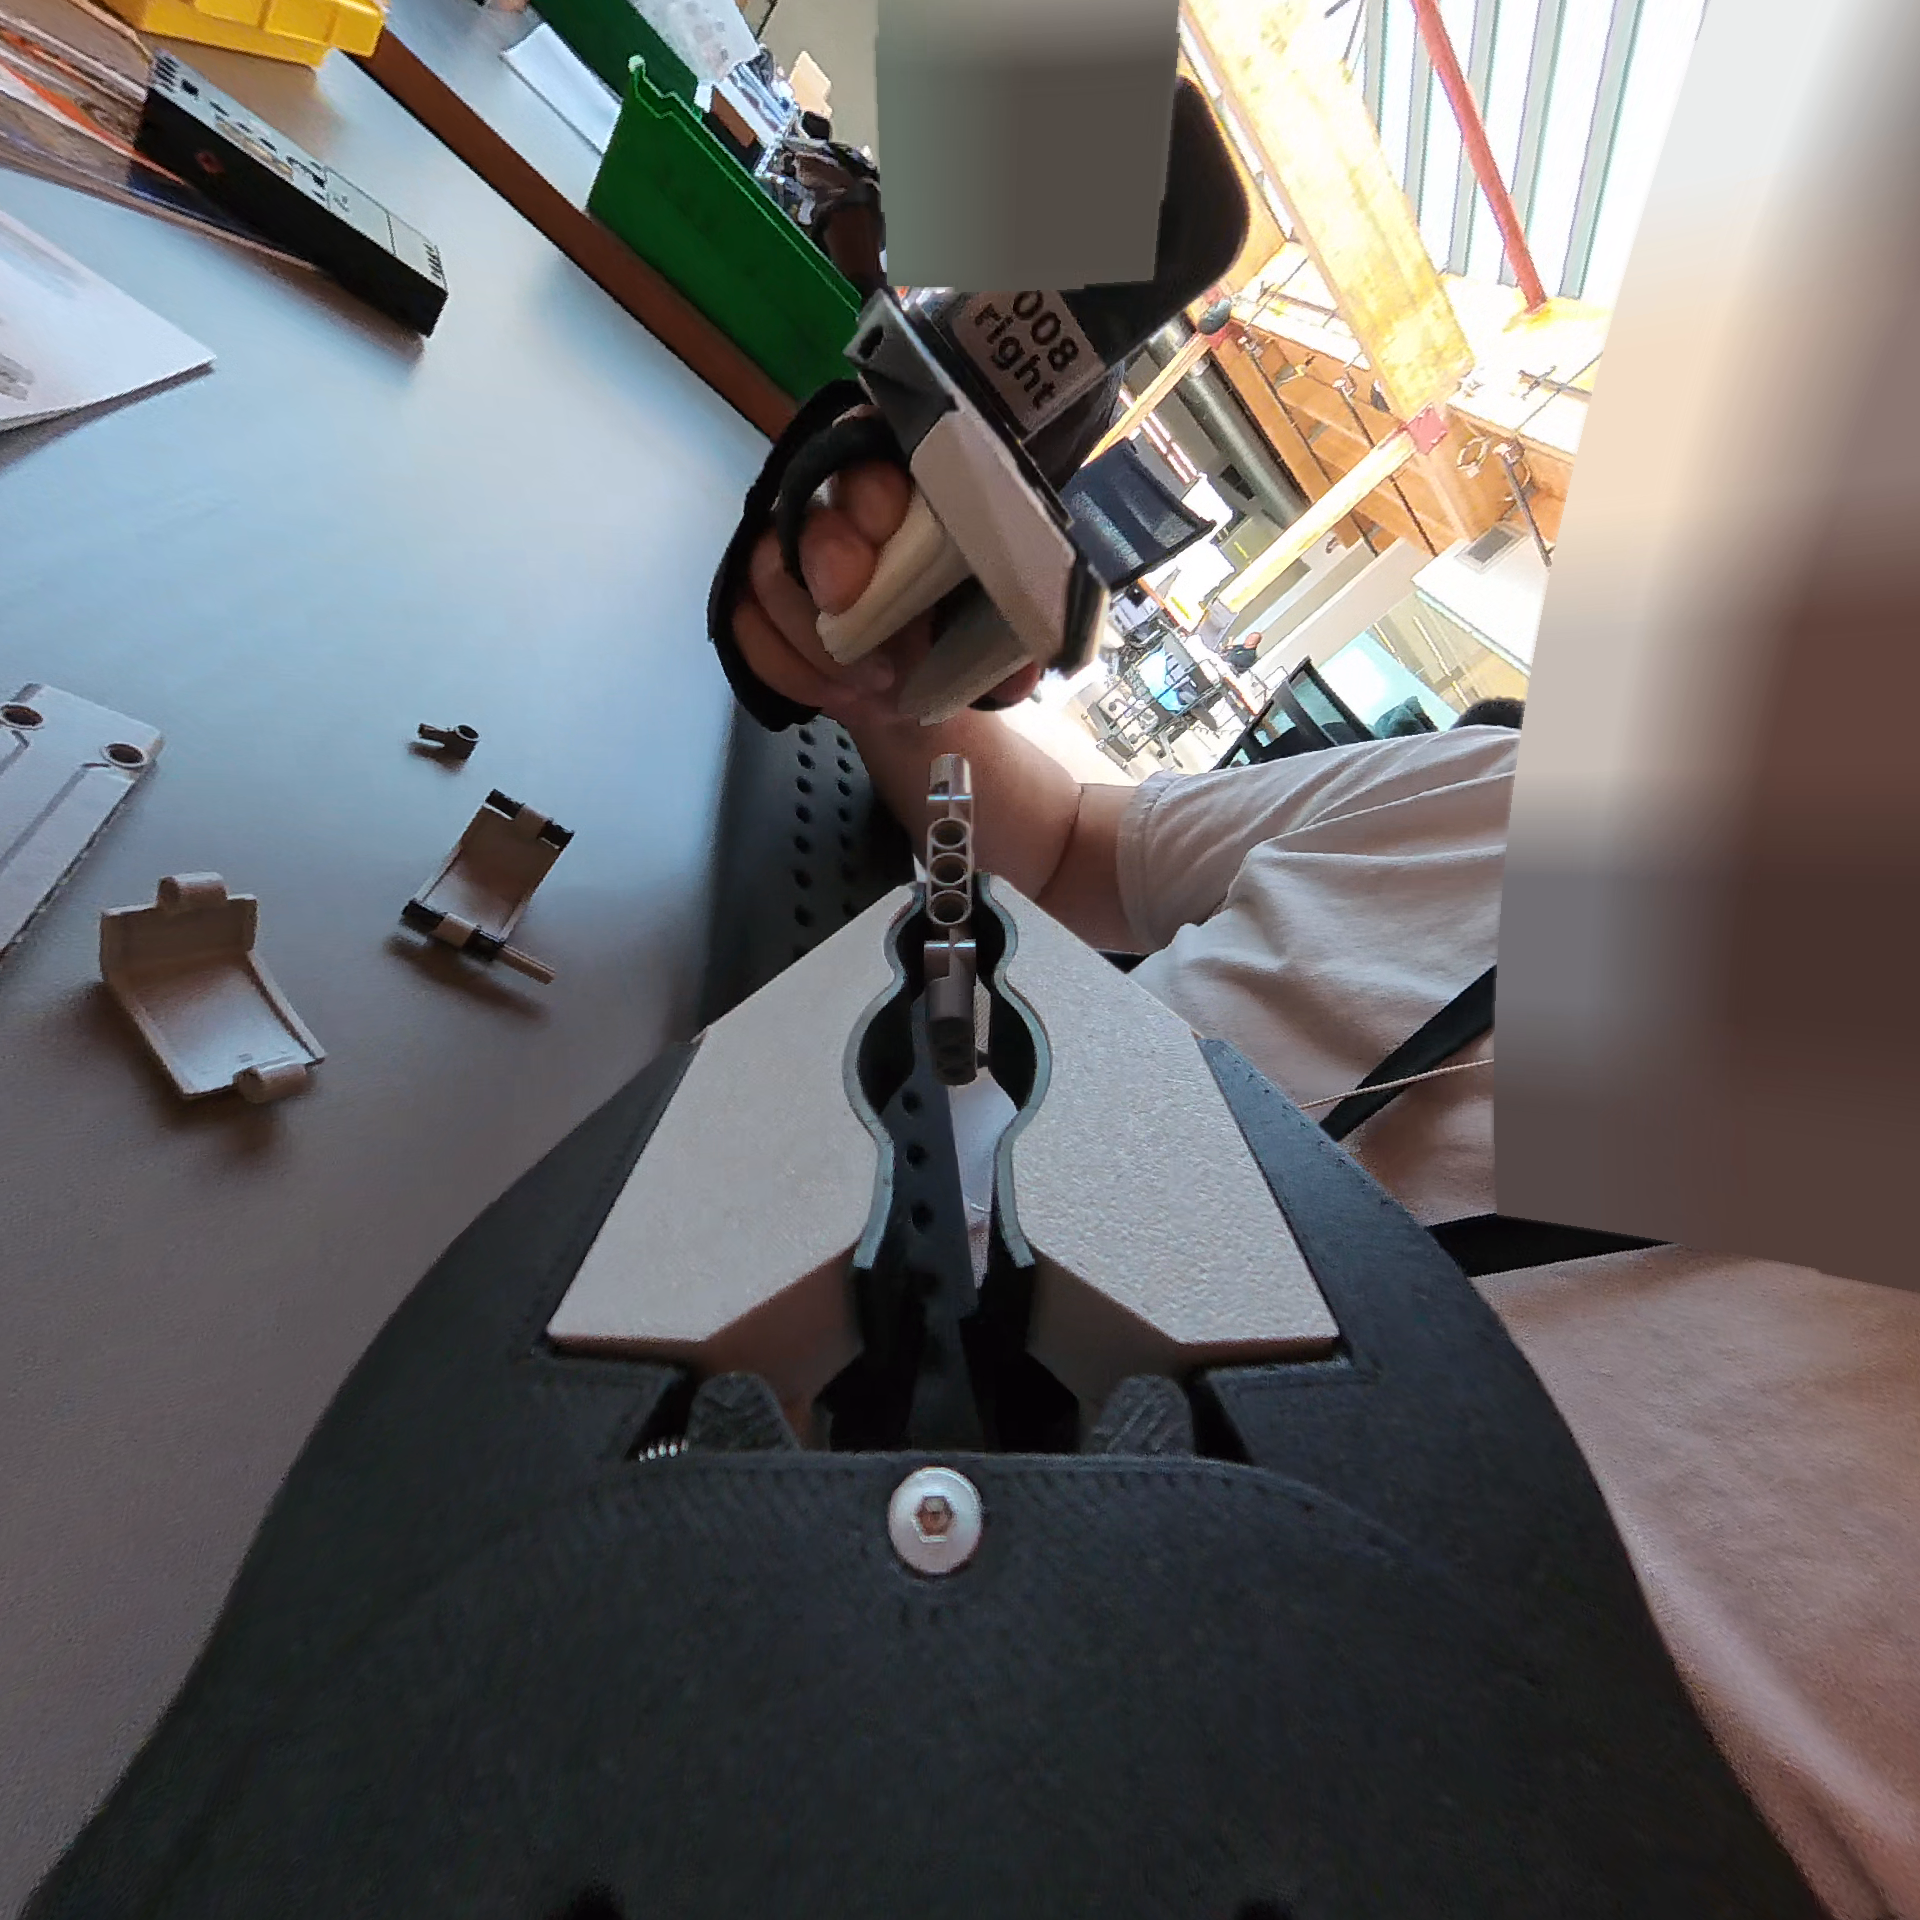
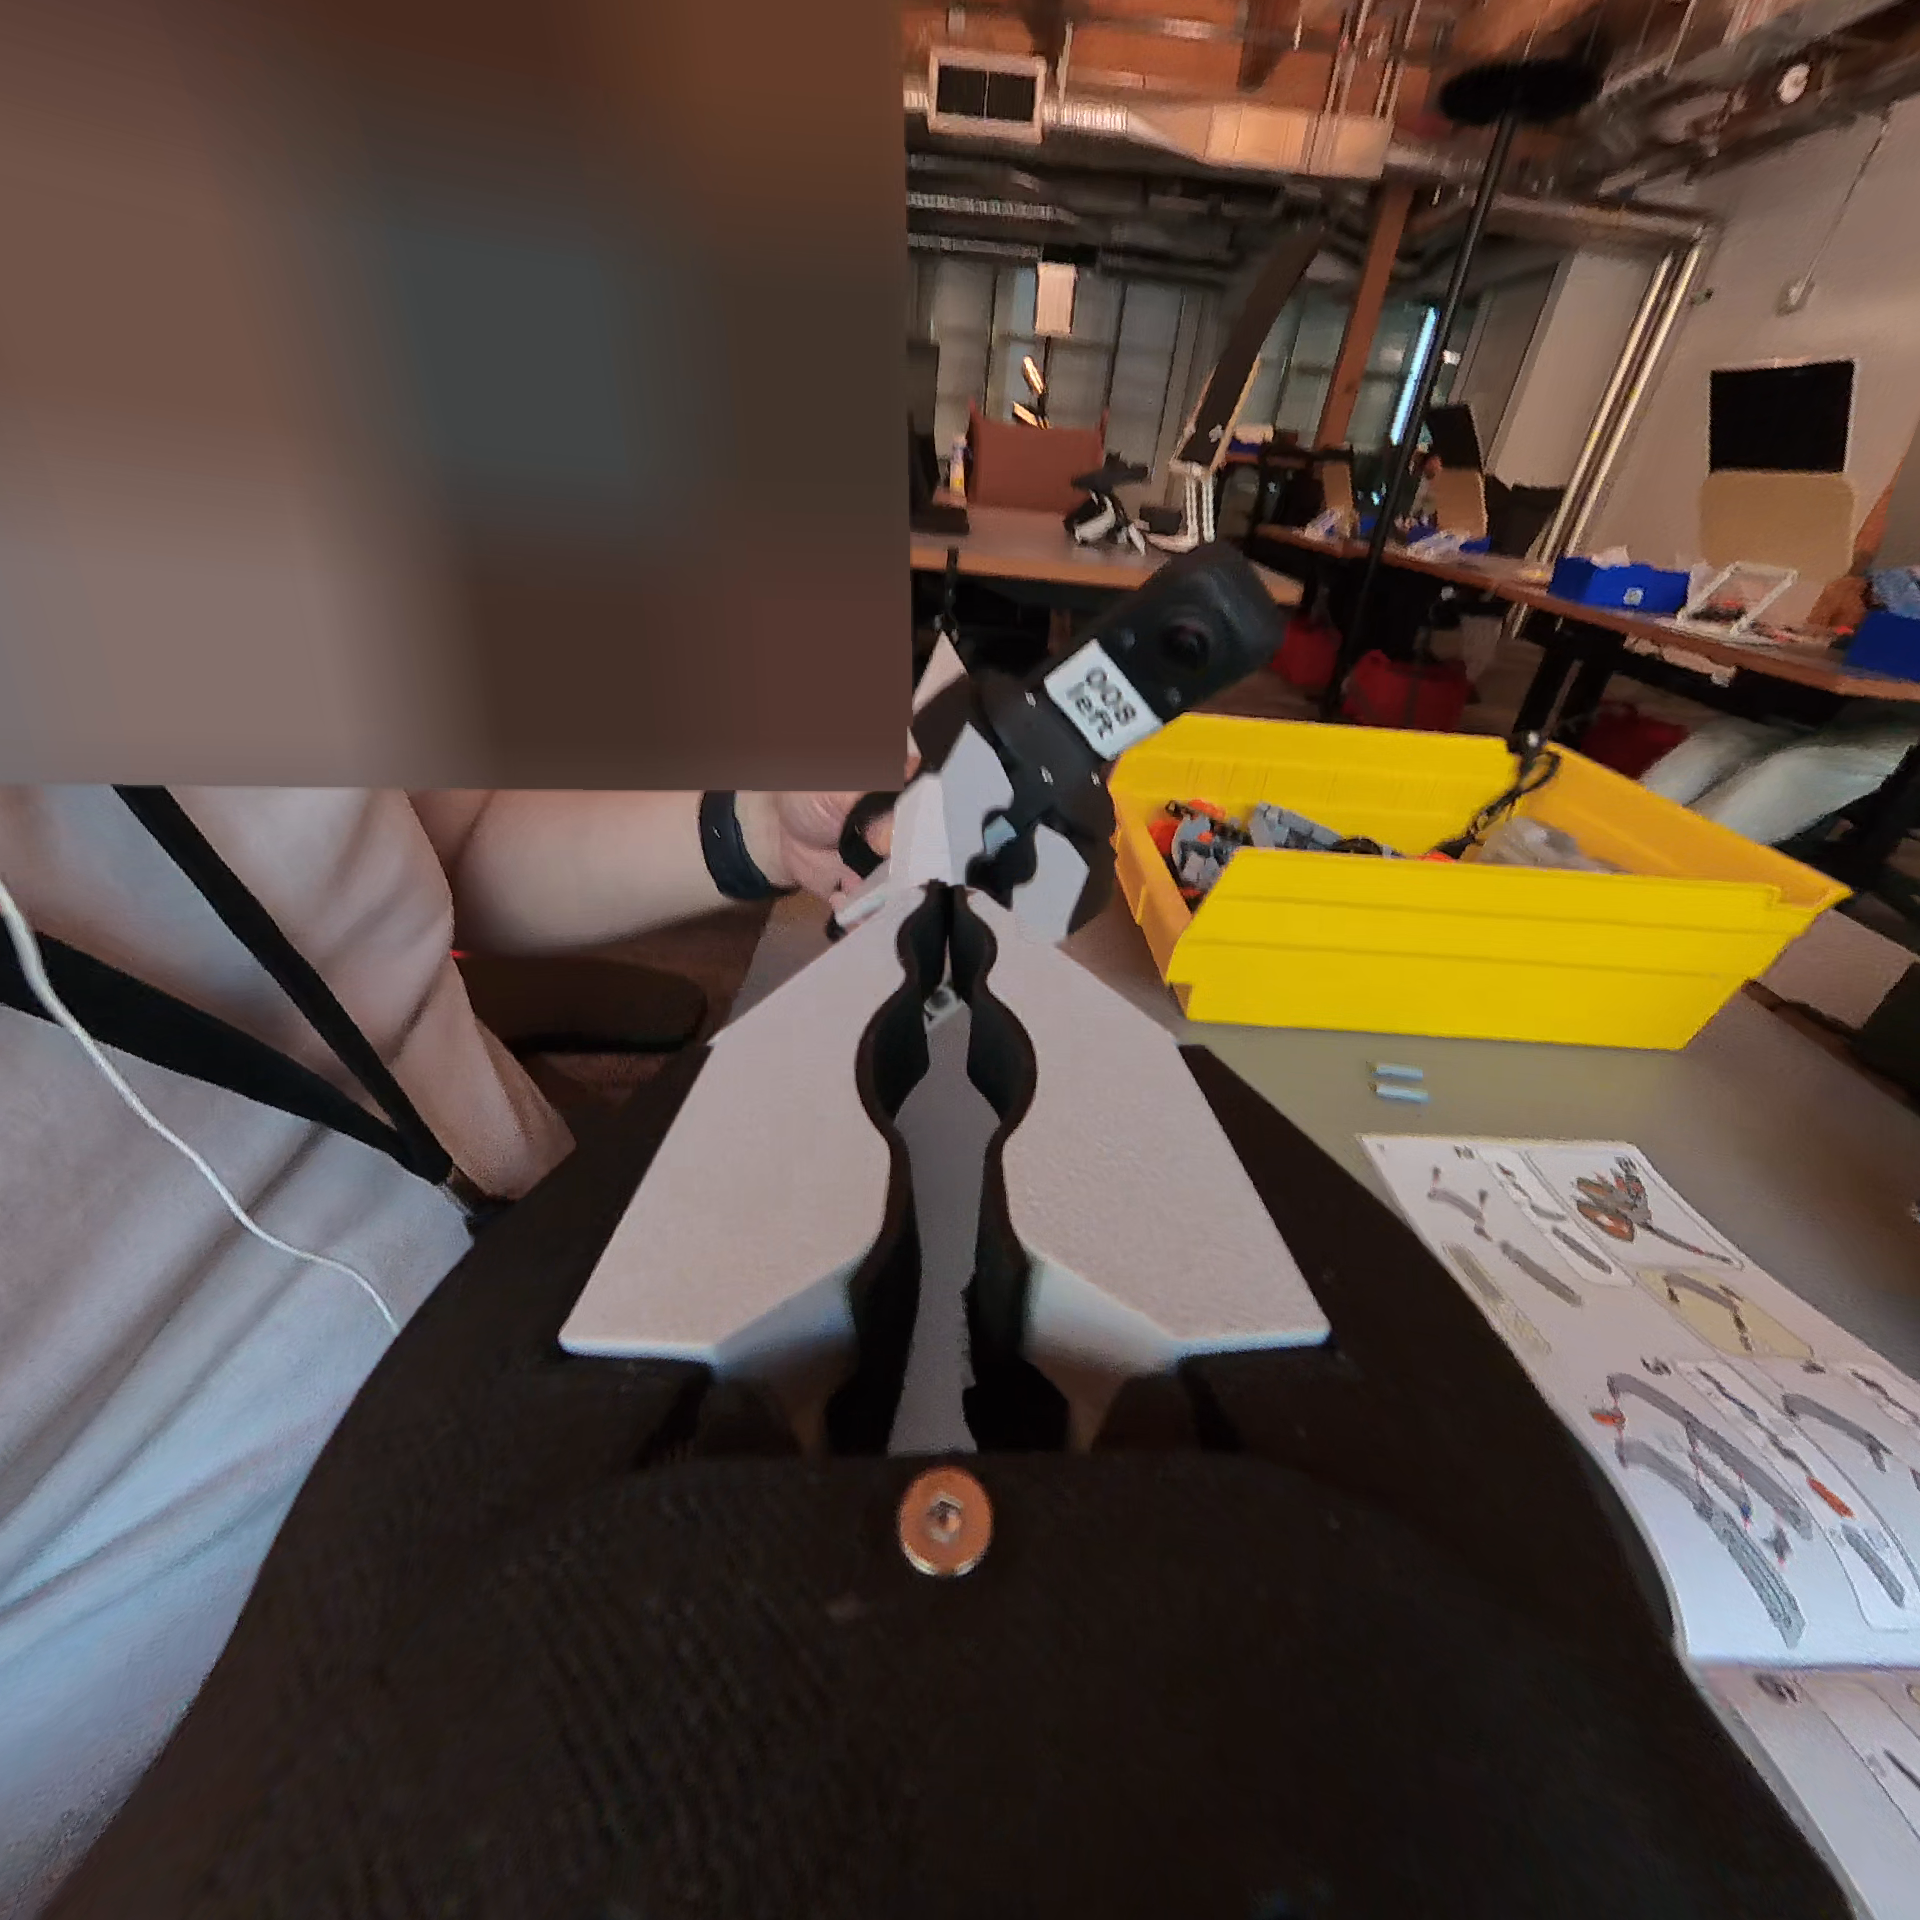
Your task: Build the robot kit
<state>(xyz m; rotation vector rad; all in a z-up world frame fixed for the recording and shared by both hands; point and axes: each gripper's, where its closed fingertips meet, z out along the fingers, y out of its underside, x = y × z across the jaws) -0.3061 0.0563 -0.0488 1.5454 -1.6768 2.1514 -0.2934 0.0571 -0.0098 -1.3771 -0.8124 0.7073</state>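
My left gripper (image 1: 948,896) is shut on a grey beam with round holes (image 1: 948,836). The beam sticks out past the fingertips, with a grey connector (image 1: 954,1003) on it between the fingers. My right gripper (image 2: 948,920) has its jaws closed, and a small grey piece (image 2: 942,1003) sits in the gap just behind the tips. Both grippers are held in the air in front of a person in a white shirt, tip to tip and a short way apart. The right gripper shows in the left wrist view (image 1: 940,691). The left gripper shows in the right wrist view (image 2: 940,852), with the beam's end (image 2: 858,914) poking out.
On the grey table lie two grey panel parts (image 1: 208,987) (image 1: 488,883), a small connector (image 1: 447,738) and a flat grey plate (image 1: 62,790). A yellow bin of parts (image 2: 1455,935), two small blue pins (image 2: 1397,1083) and an instruction sheet (image 2: 1662,1351) are to my right. A green bin (image 1: 717,239) stands farther off. My right fingertips sit around 4 cm from my left ones. Left tips and right tips are each some 20 cm from the flat grey plate (image 1: 62,790).
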